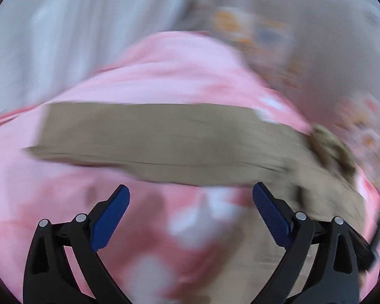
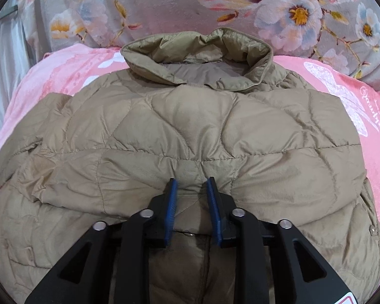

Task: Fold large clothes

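**Tan jacket spread on pink blanket, both grippers free of it**

One quilted tan jacket [image 2: 190,131] is seen laid flat on one pink blanket [image 2: 71,71], collar [image 2: 197,58] at the far end. The right gripper [image 2: 192,187] is held low over the jacket's near middle, its jaws partly parted with a fold line beneath the gap; no fabric is seen pinched between them. In the blurred left wrist view, the left gripper [image 1: 191,192] is spread wide with nothing between its jaws, and a tan sleeve [image 1: 159,139] is stretched across just beyond its fingertips. A floral cover [image 2: 164,7] is seen behind the collar. Bare pink blanket is left along the jacket's left and right edges.
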A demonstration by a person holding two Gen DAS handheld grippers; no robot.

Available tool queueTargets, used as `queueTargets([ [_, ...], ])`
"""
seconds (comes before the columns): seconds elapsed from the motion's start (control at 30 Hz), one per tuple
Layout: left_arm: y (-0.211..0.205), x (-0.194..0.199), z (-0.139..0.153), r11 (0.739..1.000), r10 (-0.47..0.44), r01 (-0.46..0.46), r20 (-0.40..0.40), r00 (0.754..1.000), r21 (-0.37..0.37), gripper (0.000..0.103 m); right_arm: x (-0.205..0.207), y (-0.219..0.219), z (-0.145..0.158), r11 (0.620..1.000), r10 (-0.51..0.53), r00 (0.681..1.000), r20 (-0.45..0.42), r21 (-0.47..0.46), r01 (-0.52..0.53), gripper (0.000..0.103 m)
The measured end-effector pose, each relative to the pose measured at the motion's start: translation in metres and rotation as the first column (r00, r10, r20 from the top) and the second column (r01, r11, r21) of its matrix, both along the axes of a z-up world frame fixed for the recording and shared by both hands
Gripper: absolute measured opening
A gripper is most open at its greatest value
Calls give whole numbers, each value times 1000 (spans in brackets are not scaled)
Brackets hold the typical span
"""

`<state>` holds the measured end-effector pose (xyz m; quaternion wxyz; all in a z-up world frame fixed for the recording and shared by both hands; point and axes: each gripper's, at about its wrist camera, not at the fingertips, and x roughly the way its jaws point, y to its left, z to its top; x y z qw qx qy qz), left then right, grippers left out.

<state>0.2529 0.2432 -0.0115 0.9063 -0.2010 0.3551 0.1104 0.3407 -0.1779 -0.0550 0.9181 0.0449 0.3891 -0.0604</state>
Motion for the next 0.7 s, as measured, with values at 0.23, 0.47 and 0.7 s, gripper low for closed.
queueTargets([
  [0.23,132,-3,-34,937,282,-297,-107,953,-181,89,-56,1,15,999,30,1000,10,41,-30,79],
  [0.47,131,17,-40,942,258,-277,-117,959,-190,52,-95,8,8,999,37,999,9,30,-37,84],
  [0.7,93,25,17,978,167,-166,-5,986,-128,2,-106,6,4,999,0,999,35,33,-2,85],
])
